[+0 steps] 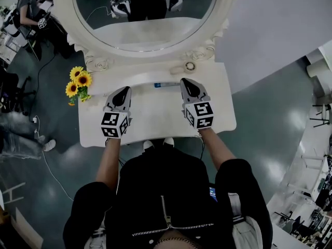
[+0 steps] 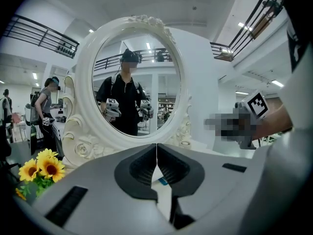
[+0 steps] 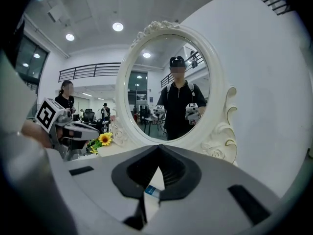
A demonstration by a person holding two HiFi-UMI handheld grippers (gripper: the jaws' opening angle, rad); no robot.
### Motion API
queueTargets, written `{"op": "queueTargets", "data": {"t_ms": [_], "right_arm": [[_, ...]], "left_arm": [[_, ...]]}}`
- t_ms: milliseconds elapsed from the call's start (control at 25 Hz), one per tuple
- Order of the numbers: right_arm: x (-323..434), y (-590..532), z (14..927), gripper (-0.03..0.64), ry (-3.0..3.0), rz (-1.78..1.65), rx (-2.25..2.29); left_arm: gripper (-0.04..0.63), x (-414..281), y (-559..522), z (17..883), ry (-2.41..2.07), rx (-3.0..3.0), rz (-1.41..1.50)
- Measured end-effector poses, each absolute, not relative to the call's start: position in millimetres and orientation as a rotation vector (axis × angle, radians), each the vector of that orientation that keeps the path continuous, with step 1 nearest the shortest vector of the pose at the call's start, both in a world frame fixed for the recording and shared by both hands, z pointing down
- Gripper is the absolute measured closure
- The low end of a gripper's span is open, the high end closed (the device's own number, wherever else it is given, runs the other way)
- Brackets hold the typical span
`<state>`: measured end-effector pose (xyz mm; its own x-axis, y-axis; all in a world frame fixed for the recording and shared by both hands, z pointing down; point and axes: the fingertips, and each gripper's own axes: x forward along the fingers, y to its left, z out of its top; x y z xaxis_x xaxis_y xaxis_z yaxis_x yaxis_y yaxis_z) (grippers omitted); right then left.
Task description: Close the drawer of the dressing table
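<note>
Hazards at a dressing table (image 1: 98, 134), both grippers raised over the tabletop (image 1: 155, 113). The left gripper (image 1: 124, 90) and the right gripper (image 1: 185, 82) each have their jaws pressed together with nothing between them.

No drawer front projects past the near edge, below and behind the jaws. The drawer is therefore judged either pushed in or hidden under that edge, and which cannot be told from here.

Probable faults:
- **Drawer left ajar:** a drawer not fully home could go unnoticed, since neither gripper view looks down at it.
- **Item knocked away:** a careless descent could strike the small blue-and-white item (image 1: 166, 85), which lies between the two pairs of jaws and slightly ahead of them.
- **Flowers upset:** a sweep outward from the left jaws could upset the sunflowers (image 1: 78, 82) near the corner of the table.
- **Mirror struck:** a forward thrust could meet the oval mirror (image 1: 145, 14), which stands upright ahead of both pairs of jaws.

The surface is white, smooth and mostly bare, with a small ring-shaped object (image 1: 190, 66) ahead of the right jaws at the foot of the mirror. The room is a large hall with a glossy grey-green floor (image 1: 259, 118). A white partition (image 1: 280, 25) stands behind the mirror, a cable (image 1: 52, 170) trails on the floor, and other people and desks stand well off beyond the left jaws.
</note>
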<state>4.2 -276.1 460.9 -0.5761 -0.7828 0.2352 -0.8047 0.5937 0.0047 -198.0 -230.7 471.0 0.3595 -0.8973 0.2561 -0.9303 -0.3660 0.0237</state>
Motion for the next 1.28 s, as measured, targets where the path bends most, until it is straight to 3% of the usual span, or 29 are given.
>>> {"op": "queueTargets", "data": {"t_ms": [1280], "right_arm": [[17.1, -262.9, 477.5, 0.614, -2.612, 0.242, 1.324]], "left_arm": [[0.574, -178.4, -225.0, 482.6, -1.617, 2.451, 0.323]]}}
